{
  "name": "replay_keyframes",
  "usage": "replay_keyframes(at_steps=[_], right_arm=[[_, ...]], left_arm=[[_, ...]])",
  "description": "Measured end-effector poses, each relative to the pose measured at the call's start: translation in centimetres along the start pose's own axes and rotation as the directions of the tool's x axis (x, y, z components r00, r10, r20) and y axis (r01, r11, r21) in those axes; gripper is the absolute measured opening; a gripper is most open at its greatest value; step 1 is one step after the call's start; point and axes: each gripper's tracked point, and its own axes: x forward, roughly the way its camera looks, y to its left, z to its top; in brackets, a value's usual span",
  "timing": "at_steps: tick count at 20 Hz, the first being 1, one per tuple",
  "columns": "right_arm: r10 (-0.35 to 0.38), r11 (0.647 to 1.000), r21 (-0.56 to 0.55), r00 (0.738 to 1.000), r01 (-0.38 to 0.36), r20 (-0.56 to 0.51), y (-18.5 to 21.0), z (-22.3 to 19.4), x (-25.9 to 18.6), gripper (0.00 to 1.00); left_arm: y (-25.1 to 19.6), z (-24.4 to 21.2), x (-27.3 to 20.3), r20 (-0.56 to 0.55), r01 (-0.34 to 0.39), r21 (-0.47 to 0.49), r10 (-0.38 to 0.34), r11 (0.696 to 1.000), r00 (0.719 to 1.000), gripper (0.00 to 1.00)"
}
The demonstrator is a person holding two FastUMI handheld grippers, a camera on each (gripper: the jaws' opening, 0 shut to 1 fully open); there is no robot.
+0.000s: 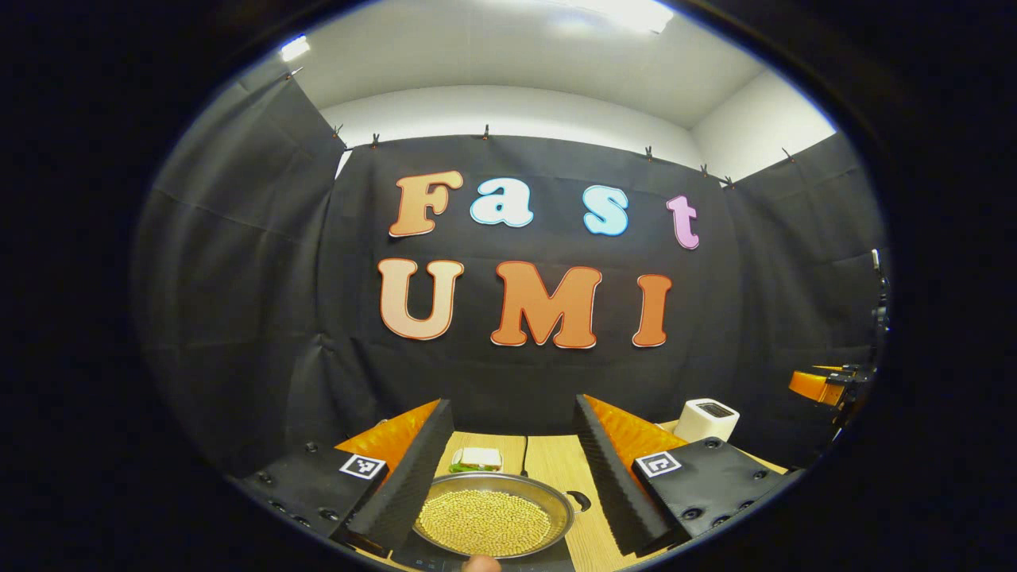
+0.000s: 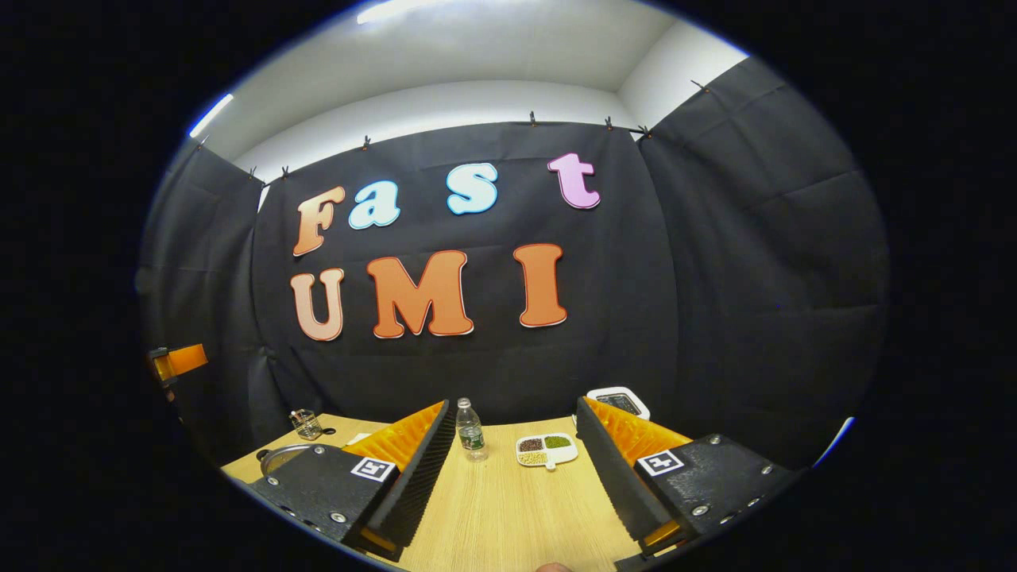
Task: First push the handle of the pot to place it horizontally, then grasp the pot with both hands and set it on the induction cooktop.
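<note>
Left gripper (image 1: 508,469) wide open, holding nothing, above pot (image 1: 493,520) of yellow beans on wooden table (image 1: 548,465), fingers apart from rim. Right gripper (image 2: 515,469) wide open too, empty, facing water bottle (image 2: 470,430) and divided dish (image 2: 546,450); pot rim at far left.

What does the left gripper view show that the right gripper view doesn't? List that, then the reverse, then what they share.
Left gripper view: yellow beans inside the pot, its black handle, and a white-and-green item behind it.
Right gripper view: a bottle, a sectioned dish and a wire holder.
Both: the wooden table, a white appliance and what looks like the pot's rim.
</note>
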Motion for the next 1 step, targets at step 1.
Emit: replay_keyframes(at_steps=[1], right_arm=[[0.0,1.0,-0.007,1.0,0.0,0.003,0.03,0.13,-0.12,0.95]], left_arm=[[0.0,-0.1,0.03,-0.004,0.0,-0.002,0.0,1.0,1.0,0.99]])
